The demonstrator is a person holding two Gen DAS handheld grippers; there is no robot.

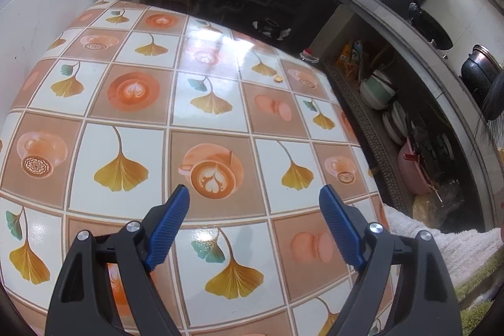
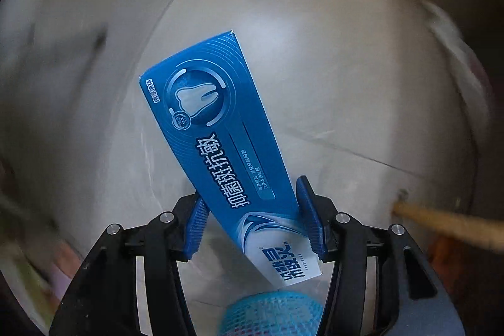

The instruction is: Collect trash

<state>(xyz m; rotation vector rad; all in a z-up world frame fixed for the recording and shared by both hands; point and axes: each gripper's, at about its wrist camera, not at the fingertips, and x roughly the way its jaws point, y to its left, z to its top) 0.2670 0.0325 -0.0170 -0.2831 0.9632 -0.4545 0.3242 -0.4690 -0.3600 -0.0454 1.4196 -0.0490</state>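
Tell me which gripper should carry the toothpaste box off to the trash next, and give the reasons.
Right. The right gripper already has the blue toothpaste box clamped between its pads, above the floor. The left gripper is open and empty over the patterned table, with no trash near it.

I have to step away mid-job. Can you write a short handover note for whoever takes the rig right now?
Right tongs: shut on the blue toothpaste box, held above the pale floor; a blue mesh item lies below.
Left tongs: open, holding nothing, over the patterned table.
Done: box picked up.
Left: drop it in the trash; no bin is in view. A small gold piece remains on the table.
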